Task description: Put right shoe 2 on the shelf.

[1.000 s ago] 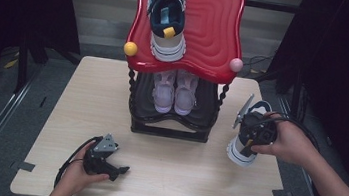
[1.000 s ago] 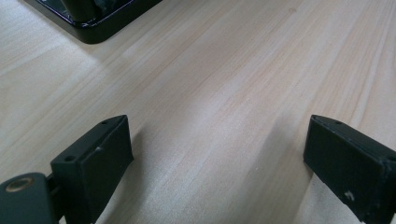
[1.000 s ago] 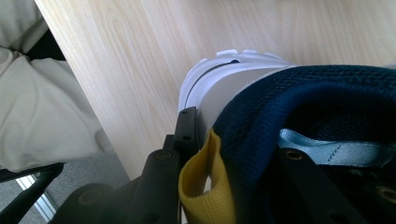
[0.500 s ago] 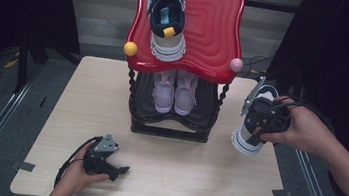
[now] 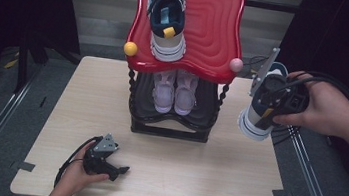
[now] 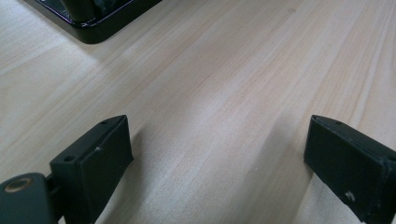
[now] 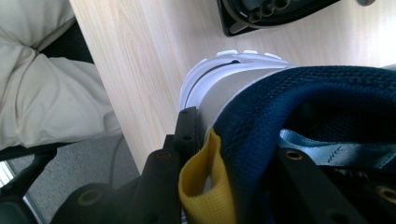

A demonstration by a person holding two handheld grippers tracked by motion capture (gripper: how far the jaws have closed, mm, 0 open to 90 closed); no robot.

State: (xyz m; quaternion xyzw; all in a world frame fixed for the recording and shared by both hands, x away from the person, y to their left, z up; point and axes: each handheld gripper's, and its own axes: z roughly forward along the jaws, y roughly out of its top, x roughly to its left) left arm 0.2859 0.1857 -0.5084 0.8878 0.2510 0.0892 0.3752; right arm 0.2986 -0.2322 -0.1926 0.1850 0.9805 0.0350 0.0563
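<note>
We log the right gripper [image 5: 267, 107] clamped on the heel collar of a navy-and-white sneaker [image 5: 259, 119], held off the table [image 5: 203, 172] just right of the red shoe rack [image 5: 211, 27]. Its mate [image 5: 167, 19] sits on the rack's top. Left gripper [image 5: 115, 170], jaws spread, rests on the table in front of the rack.

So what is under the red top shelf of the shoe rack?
Under the red top shelf, a pair of pale pink shoes stands side by side on the black lower shelf. Their heels and the shelf's back are covered by the red shelf.
</note>
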